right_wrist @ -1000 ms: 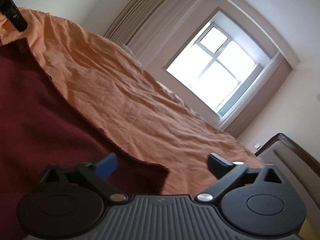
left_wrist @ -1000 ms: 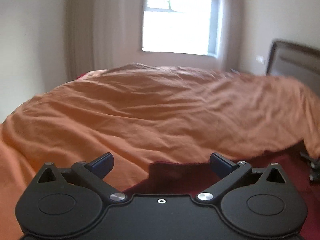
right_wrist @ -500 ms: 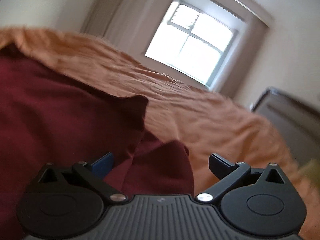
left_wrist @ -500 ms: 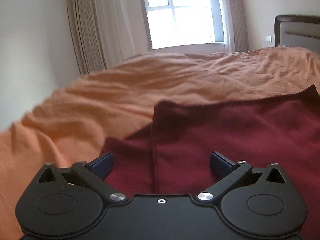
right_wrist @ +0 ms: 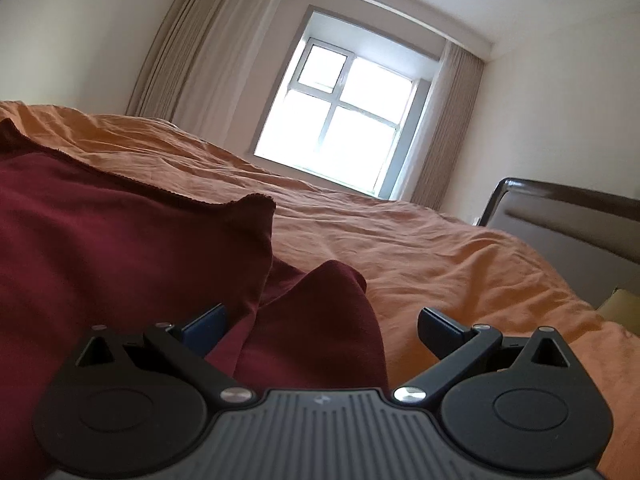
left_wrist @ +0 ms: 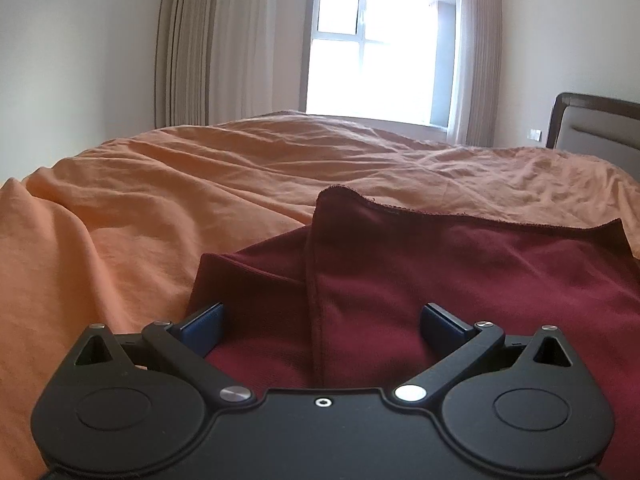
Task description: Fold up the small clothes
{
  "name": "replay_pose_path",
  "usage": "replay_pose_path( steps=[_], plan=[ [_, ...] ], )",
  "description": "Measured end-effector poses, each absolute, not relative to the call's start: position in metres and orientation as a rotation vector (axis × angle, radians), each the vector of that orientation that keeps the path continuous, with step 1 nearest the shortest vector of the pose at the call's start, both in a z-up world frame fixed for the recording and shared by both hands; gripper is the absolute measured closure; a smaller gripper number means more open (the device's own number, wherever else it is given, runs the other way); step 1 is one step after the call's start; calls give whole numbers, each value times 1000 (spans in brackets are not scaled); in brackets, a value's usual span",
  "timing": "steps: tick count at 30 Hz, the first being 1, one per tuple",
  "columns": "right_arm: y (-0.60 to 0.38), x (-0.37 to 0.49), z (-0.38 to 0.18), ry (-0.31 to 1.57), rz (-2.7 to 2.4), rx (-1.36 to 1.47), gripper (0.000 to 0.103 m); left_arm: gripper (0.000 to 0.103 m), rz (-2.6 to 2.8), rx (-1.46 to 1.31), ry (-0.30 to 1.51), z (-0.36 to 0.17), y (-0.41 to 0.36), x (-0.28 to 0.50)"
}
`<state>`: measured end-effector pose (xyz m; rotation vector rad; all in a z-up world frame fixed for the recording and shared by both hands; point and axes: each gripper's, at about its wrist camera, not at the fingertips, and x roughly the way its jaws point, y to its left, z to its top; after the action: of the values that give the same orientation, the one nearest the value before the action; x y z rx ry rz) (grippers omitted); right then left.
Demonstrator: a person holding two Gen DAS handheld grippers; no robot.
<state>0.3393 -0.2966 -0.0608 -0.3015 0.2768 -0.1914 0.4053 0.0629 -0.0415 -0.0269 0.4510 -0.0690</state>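
**One fold laid, both claws empty**

A dark red garment (left_wrist: 460, 280) is seen lying on an orange bedspread (left_wrist: 160, 184), directly ahead of and beneath both claws. The left gripper (left_wrist: 322, 320) is held with its jaws spread wide; cloth lies between and below the blue pads, but nothing is pinched. The right gripper (right_wrist: 322, 322) is likewise wide apart and has hold of nothing, the garment (right_wrist: 120, 240) lying ahead and to its left, with a rounded lump of cloth just in front of its gap.

In the left wrist view an upper layer is laid over a lower one, its vertical edge running forward from the middle of the claw, and a strip of the lower layer is left uncovered to the left. A raised corner is seen ahead of each claw. From this it is judged that a first fold has been made and let go. The layers are not squared, the corners stand up, and the bundle remains broad, so at least one further fold and some smoothing appear to be left.
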Motion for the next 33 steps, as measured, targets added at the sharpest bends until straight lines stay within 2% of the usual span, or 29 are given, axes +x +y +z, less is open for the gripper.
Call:
replay_pose_path(
  steps=[8, 18, 23, 28, 33],
  plan=[
    [-302, 339, -60, 289, -177, -262, 0, 1, -41, -57, 490, -24, 66, 403],
    [-300, 340, -59, 295, -182, -276, 0, 1, 123, -308, 447, 22, 73, 320],
    [-307, 350, -31, 429, -125, -296, 0, 0, 167, -428, 493, 10, 74, 270],
    [-292, 334, 12, 343, -230, -369, 0, 1, 144, -504, 489, -12, 73, 248],
    [-256, 344, 36, 339, -36, -294, 0, 1, 69, -527, 488, -20, 69, 251]
  ],
)
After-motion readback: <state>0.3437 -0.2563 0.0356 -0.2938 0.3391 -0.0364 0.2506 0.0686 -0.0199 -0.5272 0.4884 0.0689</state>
